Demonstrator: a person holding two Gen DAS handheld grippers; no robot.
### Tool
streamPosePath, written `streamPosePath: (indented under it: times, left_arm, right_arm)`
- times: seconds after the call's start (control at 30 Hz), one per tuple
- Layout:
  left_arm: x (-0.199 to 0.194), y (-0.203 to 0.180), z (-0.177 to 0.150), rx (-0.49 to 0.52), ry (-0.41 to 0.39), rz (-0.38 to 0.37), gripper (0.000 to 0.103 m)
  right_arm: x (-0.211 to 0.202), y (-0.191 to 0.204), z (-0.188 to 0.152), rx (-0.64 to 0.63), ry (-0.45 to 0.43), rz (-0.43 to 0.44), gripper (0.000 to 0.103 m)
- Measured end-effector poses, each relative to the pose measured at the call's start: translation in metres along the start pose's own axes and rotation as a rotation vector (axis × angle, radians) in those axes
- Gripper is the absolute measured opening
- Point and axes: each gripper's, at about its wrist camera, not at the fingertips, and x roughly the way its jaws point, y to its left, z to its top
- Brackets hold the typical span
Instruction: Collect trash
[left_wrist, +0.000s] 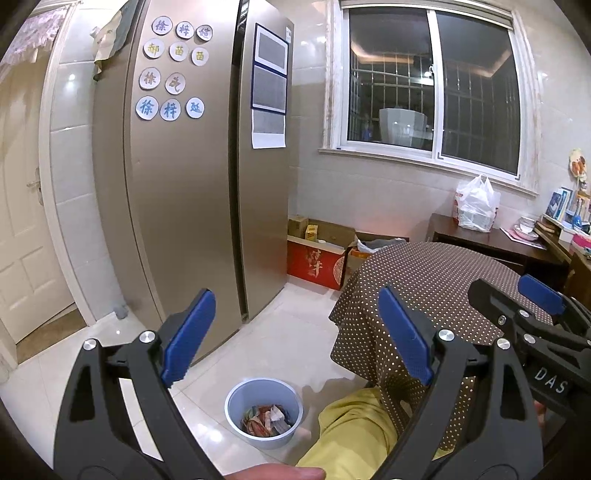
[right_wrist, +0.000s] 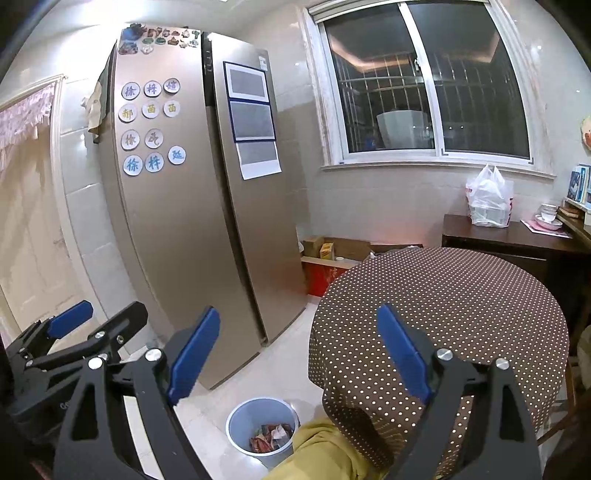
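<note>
both grippers are empty and the bin has trash in it

the left gripper (left_wrist: 297, 339) has its two blue fingers (left_wrist: 190, 336) spread wide apart. nothing is between them. the right gripper (right_wrist: 299, 354) is the same, fingers spread wide and holding nothing. the two grippers sit side by side, up above the floor, and each one shows at the edge of the other's view.

the small bin (left_wrist: 264, 411) stands on the white floor (left_wrist: 280, 332), down at 6 o'clock in both views. the trash (left_wrist: 266, 421) is a pile of crumpled wrappers, and it lies at the bottom of the bin. i see no loose trash on the floor or on the dotted tablecloth (right_wrist: 443, 302), so i think the job is close to done.

if more trash turns up, a good way is to bring it right over the middle of the bin, go low, and then let go, so it does not bounce off the rim.

the bin is in a tight spot. the person's knee in yellow pants (left_wrist: 351, 435) is just beside it at 4 o'clock, and the table's cloth edge hangs near it at 3 o'clock. the big fridge (left_wrist: 184, 184) stands at 10 o'clock. the open room is the strip of floor between the fridge and the table, toward the boxes (left_wrist: 317, 258) at 12 o'clock.
</note>
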Motion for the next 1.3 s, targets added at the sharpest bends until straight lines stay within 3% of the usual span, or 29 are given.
streamPosePath:
  times: [1.3]
  left_arm:
    - [0.0055,-0.0065,-0.0040,-0.002,0.021,-0.015,0.088]
  right_arm:
    - [-0.0002,-0.0014,-0.0002,-0.005,0.012,-0.018,0.086]
